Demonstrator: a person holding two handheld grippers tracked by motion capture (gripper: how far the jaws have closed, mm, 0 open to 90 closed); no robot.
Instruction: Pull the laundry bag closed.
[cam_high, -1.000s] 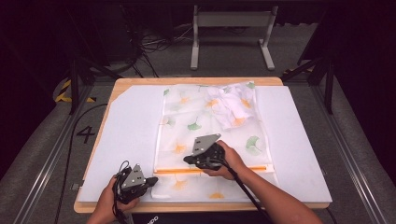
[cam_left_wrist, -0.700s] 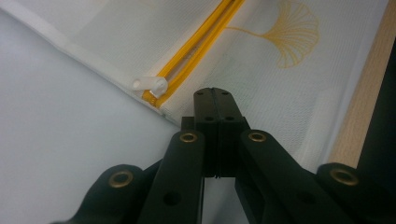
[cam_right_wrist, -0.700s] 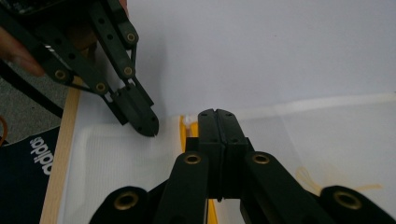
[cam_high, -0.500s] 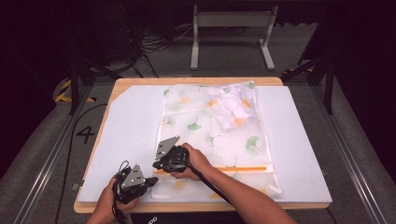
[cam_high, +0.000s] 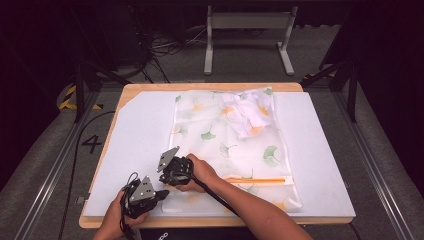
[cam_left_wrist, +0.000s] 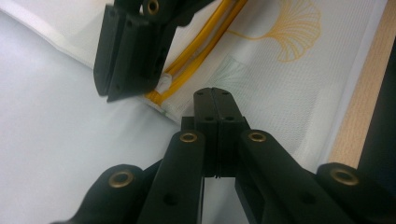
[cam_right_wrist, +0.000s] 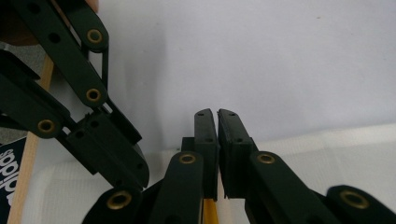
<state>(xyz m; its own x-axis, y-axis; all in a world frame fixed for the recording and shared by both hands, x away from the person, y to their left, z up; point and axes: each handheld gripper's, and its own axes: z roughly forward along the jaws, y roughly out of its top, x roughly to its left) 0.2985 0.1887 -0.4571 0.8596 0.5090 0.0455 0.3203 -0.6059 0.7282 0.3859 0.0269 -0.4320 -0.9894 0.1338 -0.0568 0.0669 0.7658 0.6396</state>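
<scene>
The mesh laundry bag (cam_high: 227, 142) lies flat on the white table cover (cam_high: 135, 145), its orange zipper (cam_high: 260, 180) running along the near end toward 6 o'clock. At the bag's 7 o'clock corner, the right gripper (cam_high: 167, 172) has its jaws pinching the zipper pull (cam_left_wrist: 163, 84). Just beside it, the left gripper (cam_high: 159, 194) has its jaws pressed together on the bag's mesh edge.

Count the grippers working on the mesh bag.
2. The left gripper pins the mesh bag's near left corner; the right gripper sits just beyond it, shut at the end of the yellow zipper.
</scene>
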